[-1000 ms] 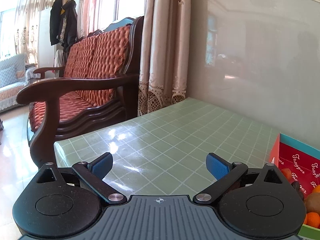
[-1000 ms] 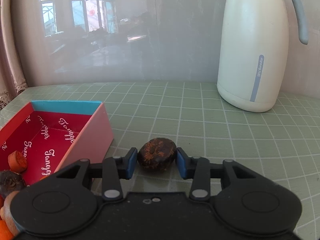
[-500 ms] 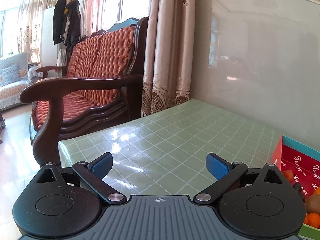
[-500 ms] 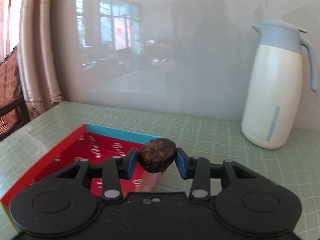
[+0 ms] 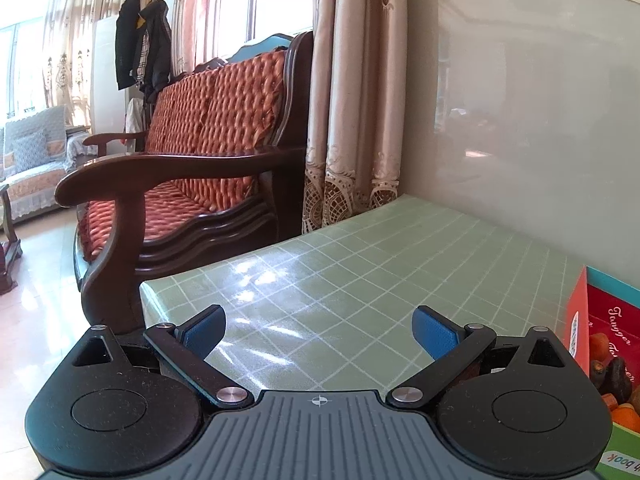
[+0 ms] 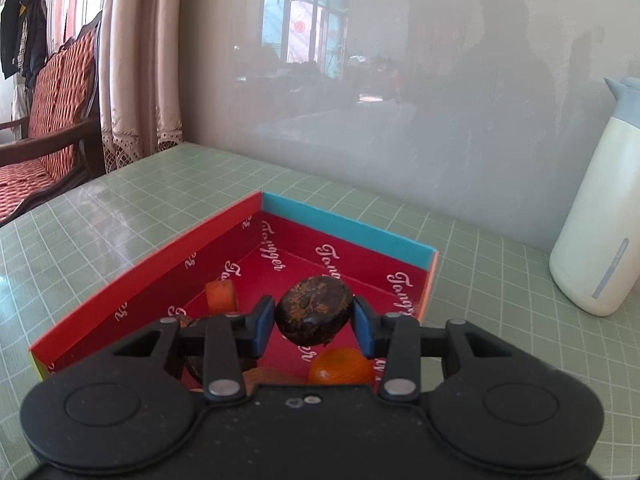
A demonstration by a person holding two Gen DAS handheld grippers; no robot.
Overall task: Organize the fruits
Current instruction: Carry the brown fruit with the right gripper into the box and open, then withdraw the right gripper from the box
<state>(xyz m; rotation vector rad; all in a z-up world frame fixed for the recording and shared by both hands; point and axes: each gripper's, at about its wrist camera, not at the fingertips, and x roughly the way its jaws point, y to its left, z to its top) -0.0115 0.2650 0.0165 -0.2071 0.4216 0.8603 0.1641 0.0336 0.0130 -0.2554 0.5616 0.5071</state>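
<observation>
With the dark brown wrinkled round fruit (image 6: 314, 311) pinched between its two blue pads, the right gripper (image 6: 314, 320) hangs above the open red cardboard box with the blue end wall (image 6: 344, 226), jaws drawn in narrow on the fruit's sides. Below the jaws and slightly nearer the camera lies a smooth orange citrus fruit (image 6: 340, 366); to the left of the jaws sits an orange chunk of cut fruit (image 6: 219, 295), and more pieces are half hidden under the gripper's body.

To my eye the step is the drop into the box, and the thing to get right is where it lands. Straight under the jaws the red floor looks mostly bare, just beyond the citrus, so I would lower the fruit there before letting go rather than release from height, since a round fruit may roll or bounce against its neighbours. Opening the jaws only a little, then lifting straight up, should keep the pads from dragging it.

The left gripper (image 5: 318, 330) is held over the pale green checked tabletop (image 5: 360, 264), jaws spread wide with nothing between them; the box corner shows off to the right of its jaws.
</observation>
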